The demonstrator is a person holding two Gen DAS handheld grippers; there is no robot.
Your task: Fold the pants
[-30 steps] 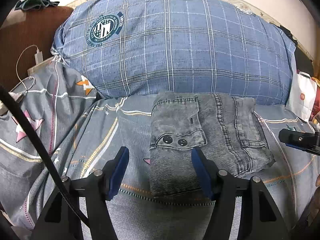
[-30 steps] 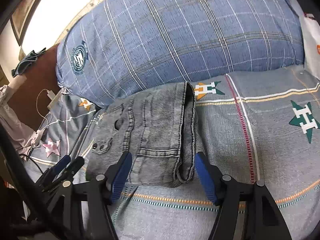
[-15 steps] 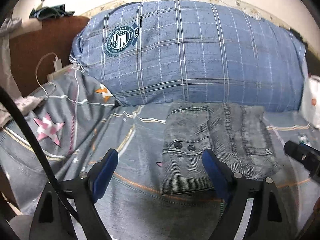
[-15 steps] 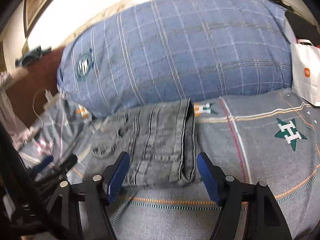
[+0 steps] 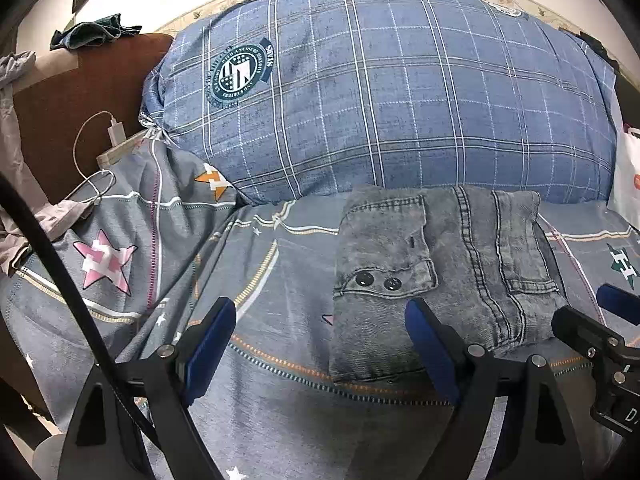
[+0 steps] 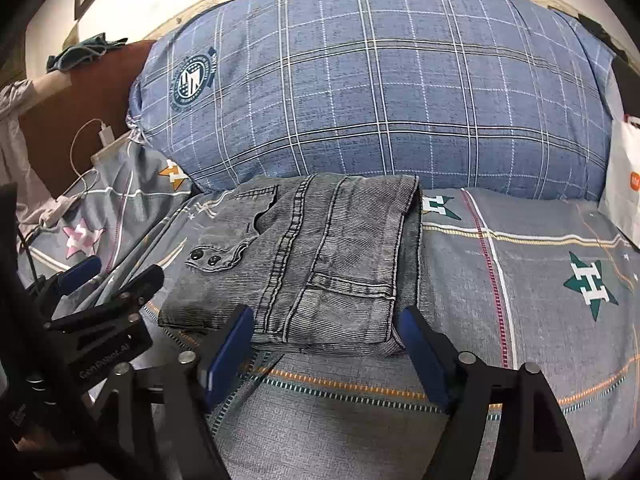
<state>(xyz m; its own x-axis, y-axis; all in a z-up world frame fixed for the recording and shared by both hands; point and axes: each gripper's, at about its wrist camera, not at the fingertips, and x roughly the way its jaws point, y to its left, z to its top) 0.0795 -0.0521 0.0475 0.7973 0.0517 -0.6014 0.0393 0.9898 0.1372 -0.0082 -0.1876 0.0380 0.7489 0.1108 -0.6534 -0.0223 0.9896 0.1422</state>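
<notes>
- Your left gripper [image 5: 320, 334] stands wide apart with nothing between its blue pads — it hovers over the sheet, its right-hand pad in front of the near left part of the pants.
- Your right gripper [image 6: 328, 340] has its jaws opening at this moment; the near edge of the pants shows between the two blue pads, but the pads do not press on the cloth.
- The pants [image 5: 436, 276] — grey washed denim — lie folded into a compact block on the bed sheet [image 5: 260, 280], their far edge touching the big blue plaid pillow [image 5: 380, 92].
- Seen from your right wrist, the pants [image 6: 320, 256] show two dark buttons on a flap at the left, a stitched seam running down the middle, and the folded layers stacked along the right edge.
- The bed sheet [image 6: 520, 280] is grey with stripes and star patches: a pink star at the left, a green one at the right.
- From your left wrist you see the tip of the right gripper [image 5: 600, 320] at the right edge, just beside the pants' near right corner.
- From your right wrist you see the left gripper [image 6: 108, 276] at the left, near the pants' left side.
- A white charger with its cable [image 5: 116, 136] lies by the brown headboard [image 5: 80, 100], well apart from the pants.
- A white paper bag [image 6: 624, 184] stands at the far right, beside the pillow [image 6: 380, 80].
</notes>
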